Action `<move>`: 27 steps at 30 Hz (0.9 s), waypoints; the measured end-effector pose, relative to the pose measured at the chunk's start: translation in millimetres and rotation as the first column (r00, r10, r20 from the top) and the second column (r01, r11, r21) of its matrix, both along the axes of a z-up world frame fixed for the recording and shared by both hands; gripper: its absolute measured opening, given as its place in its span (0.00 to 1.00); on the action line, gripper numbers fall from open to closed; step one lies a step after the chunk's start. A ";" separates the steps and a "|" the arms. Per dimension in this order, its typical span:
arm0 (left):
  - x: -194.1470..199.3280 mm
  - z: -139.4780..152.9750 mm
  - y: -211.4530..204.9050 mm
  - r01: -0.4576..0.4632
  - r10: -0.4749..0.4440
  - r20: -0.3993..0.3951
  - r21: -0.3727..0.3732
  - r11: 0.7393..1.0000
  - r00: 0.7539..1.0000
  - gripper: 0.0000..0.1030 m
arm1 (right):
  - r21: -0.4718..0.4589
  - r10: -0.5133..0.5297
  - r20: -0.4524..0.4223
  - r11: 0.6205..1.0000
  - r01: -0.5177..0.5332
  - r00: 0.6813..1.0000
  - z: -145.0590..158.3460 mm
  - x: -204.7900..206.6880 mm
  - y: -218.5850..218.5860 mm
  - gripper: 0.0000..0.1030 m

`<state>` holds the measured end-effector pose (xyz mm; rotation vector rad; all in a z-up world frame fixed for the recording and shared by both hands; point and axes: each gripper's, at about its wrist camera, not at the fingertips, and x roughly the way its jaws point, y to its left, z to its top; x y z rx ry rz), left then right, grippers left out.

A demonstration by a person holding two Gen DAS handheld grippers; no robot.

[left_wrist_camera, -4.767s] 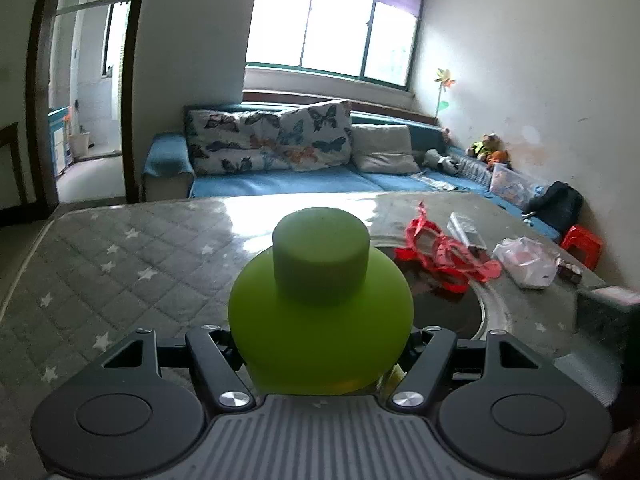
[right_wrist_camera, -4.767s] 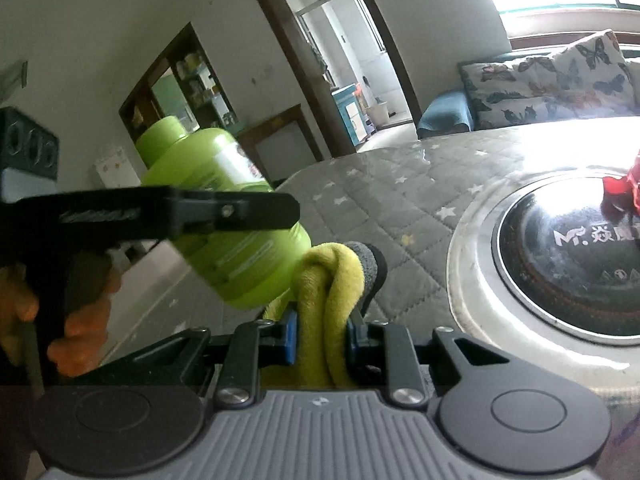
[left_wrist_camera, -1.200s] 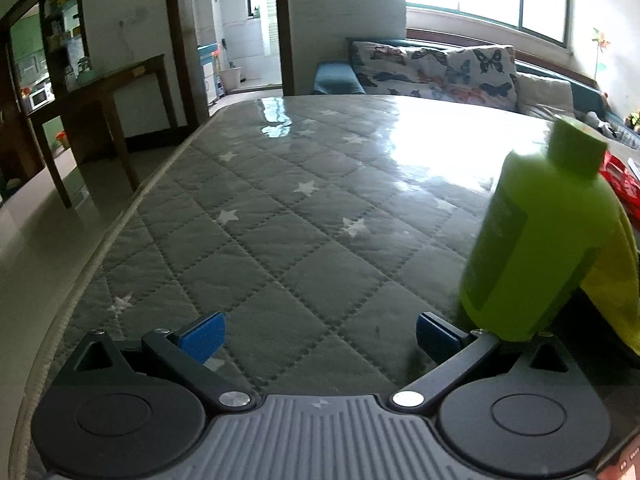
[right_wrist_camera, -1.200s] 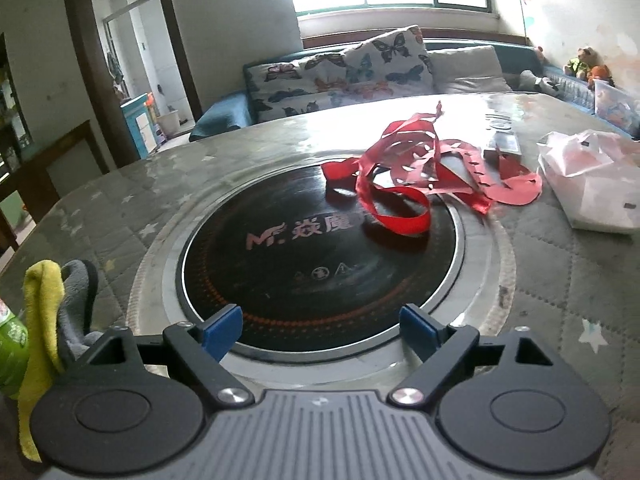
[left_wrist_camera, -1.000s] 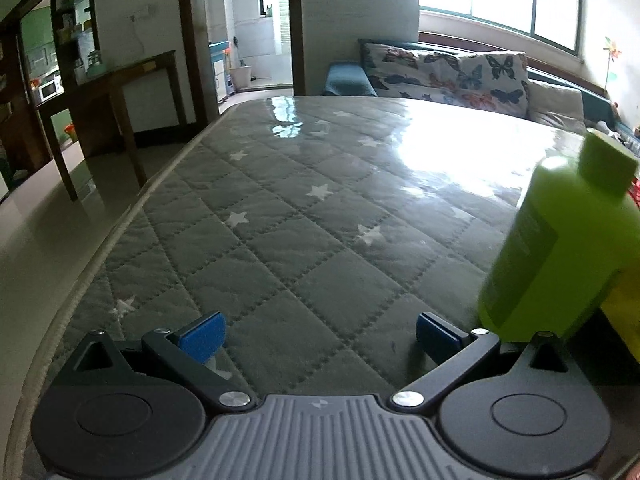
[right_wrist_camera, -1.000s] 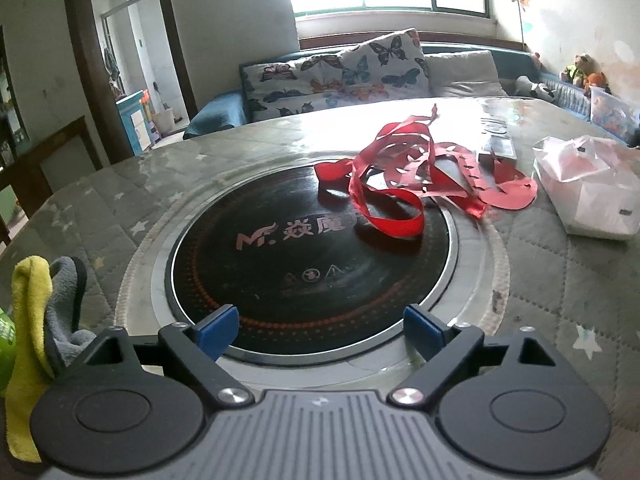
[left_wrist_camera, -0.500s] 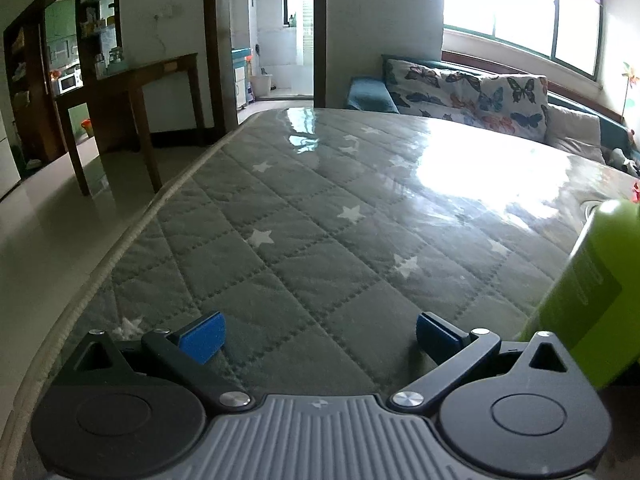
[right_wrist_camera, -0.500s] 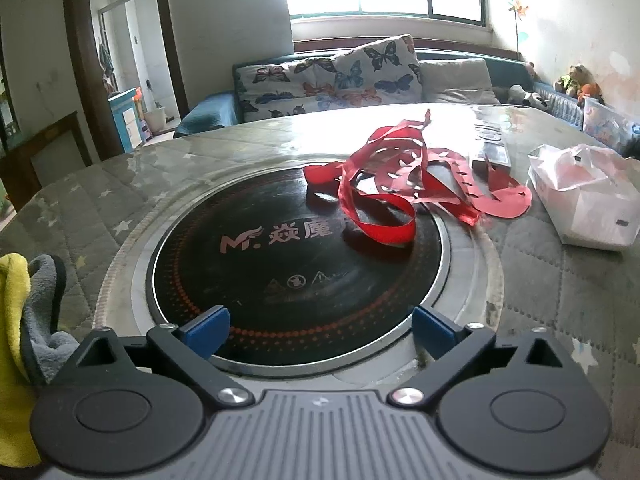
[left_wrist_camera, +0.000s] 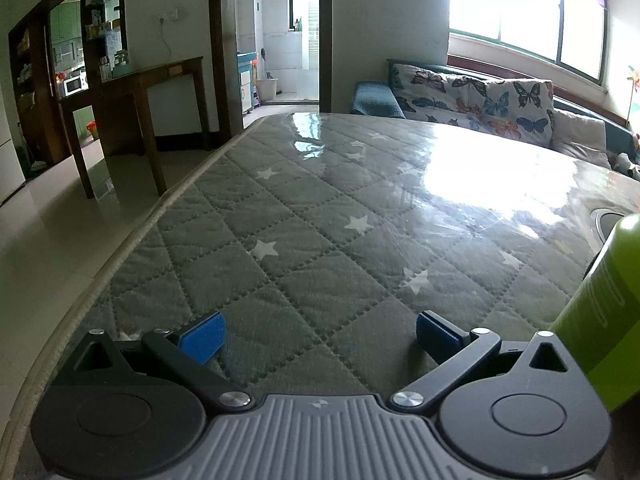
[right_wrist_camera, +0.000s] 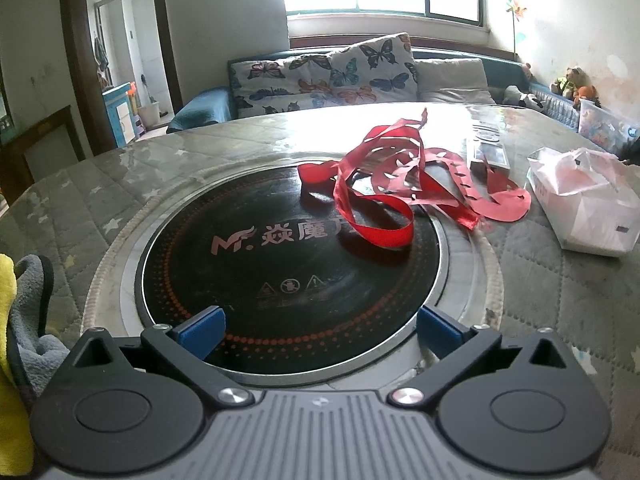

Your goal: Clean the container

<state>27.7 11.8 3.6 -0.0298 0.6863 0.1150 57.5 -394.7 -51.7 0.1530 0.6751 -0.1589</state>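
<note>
The green container [left_wrist_camera: 604,300] stands on the quilted grey table cover [left_wrist_camera: 320,240], at the right edge of the left wrist view, just right of my left gripper [left_wrist_camera: 319,334]. That gripper is open and empty. The yellow and grey cloth [right_wrist_camera: 20,312] lies on the table at the left edge of the right wrist view. My right gripper [right_wrist_camera: 319,326] is open and empty, low over the near rim of the round black cooktop [right_wrist_camera: 288,264]. The container does not show in the right wrist view.
Red paper ribbon [right_wrist_camera: 400,192] lies on the cooktop's far right. A white plastic bag [right_wrist_camera: 588,204] and a remote [right_wrist_camera: 486,148] lie to the right. The table's left edge [left_wrist_camera: 132,236] drops to the floor. A sofa [right_wrist_camera: 340,76] stands beyond.
Both grippers let go, the left of the container and the right of the cloth. The left gripper has since swung left, so the container slid to the frame's right edge. The right gripper edged right.
</note>
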 end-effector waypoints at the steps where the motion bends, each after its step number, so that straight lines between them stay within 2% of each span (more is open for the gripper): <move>1: -0.2 0.0 -0.1 0.000 0.000 0.000 0.001 1.000 1.000 1.00 | -0.004 0.000 -0.001 1.000 0.000 1.000 -0.3 0.2 0.4 1.00; 10: -9.9 2.3 -7.4 0.014 -0.014 -0.022 0.000 1.000 1.000 1.00 | 0.001 -0.008 -0.005 1.000 0.008 1.000 0.9 -2.9 0.8 1.00; 16: -21.8 2.5 -13.2 0.016 -0.016 -0.029 -0.001 1.000 0.999 1.00 | 0.031 0.028 0.000 0.999 -0.028 1.000 5.3 -10.0 7.5 1.00; 27: -43.1 9.2 -25.9 0.012 -0.013 -0.066 -0.011 1.000 0.998 1.00 | 0.022 0.078 0.024 0.997 -0.079 0.997 15.1 -22.3 21.6 1.00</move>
